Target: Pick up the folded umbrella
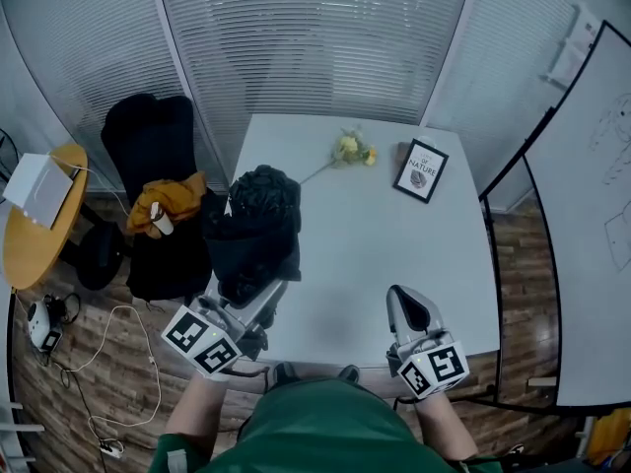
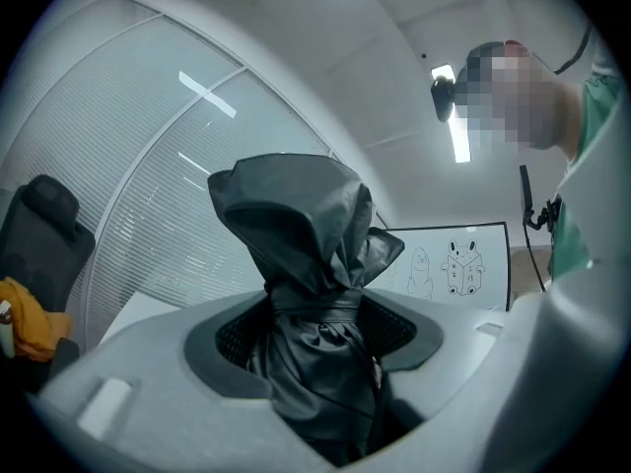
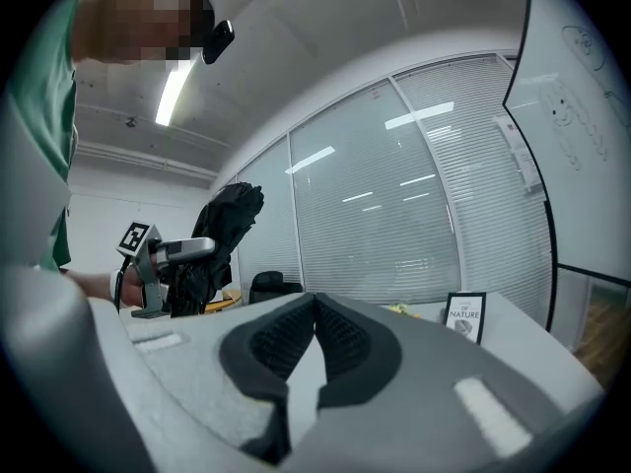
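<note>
In the head view our left gripper (image 1: 262,286) holds the black folded umbrella (image 1: 258,215) upright over the white table's (image 1: 394,254) left edge, with our right gripper (image 1: 409,305) near the front edge. In the left gripper view the pads clamp its strapped middle. In the right gripper view the jaws are pressed together, empty — the umbrella shows far left.
</note>
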`<state>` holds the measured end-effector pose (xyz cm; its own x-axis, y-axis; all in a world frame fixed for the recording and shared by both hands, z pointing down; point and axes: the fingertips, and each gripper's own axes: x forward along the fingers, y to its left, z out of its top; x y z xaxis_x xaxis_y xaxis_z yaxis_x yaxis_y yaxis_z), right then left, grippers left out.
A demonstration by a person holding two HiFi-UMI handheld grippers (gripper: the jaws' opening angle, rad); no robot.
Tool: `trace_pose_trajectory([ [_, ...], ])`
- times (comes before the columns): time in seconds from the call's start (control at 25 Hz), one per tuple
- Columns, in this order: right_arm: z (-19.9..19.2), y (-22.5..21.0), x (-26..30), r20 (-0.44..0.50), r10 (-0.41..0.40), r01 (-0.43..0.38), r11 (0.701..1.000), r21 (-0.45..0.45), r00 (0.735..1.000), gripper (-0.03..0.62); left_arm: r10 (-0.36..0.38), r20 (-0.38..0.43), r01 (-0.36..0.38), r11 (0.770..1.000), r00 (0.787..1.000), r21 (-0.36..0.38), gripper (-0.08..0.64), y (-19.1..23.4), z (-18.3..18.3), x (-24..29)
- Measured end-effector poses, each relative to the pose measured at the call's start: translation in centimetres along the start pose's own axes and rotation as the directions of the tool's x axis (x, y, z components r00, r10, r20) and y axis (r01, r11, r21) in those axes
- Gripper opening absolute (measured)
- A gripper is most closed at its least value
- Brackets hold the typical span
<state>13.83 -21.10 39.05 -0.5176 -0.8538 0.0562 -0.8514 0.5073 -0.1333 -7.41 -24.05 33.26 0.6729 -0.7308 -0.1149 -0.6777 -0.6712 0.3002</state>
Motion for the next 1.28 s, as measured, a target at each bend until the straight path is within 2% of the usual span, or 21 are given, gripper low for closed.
trace_pose_trajectory([
  [0.16, 0.2, 0.2, 0.0, 0.005, 0.000, 0.000, 1.000, 0.001, 1.000, 0.003, 0.005, -0.010, -0.005, 1.000, 1.000, -0.002, 0.284, 0.2, -0.3, 0.0],
  [0.48, 0.7, 0.1, 0.1, 0.011, -0.002, 0.002, 1.000, 0.008, 1.000, 0.003, -0.005, -0.018, 0.004, 0.997, 1.000, -0.078, 0.283, 0.4, -1.3, -0.4],
  [0.8, 1.5, 0.0, 0.9, 0.031, -0.008, 0.009, 1.000, -0.017, 0.999, 0.003, -0.015, -0.011, 0.014, 0.997, 1.000, -0.078, 0.282, 0.6, -0.6, -0.1],
  [1.04, 2.1, 0.0, 0.4, 0.045, 0.000, 0.000, 1.000, -0.017, 0.999, 0.003, -0.023, 0.010, 0.024, 0.992, 1.000, -0.124, 0.282, 0.3, -0.9, 0.2],
  [1.28, 1.8, -0.2, 0.3, 0.044, -0.001, 0.002, 1.000, -0.018, 0.999, 0.003, -0.018, -0.005, 0.017, 0.992, 1.000, -0.125, 0.282, 0.7, -1.5, 0.3],
])
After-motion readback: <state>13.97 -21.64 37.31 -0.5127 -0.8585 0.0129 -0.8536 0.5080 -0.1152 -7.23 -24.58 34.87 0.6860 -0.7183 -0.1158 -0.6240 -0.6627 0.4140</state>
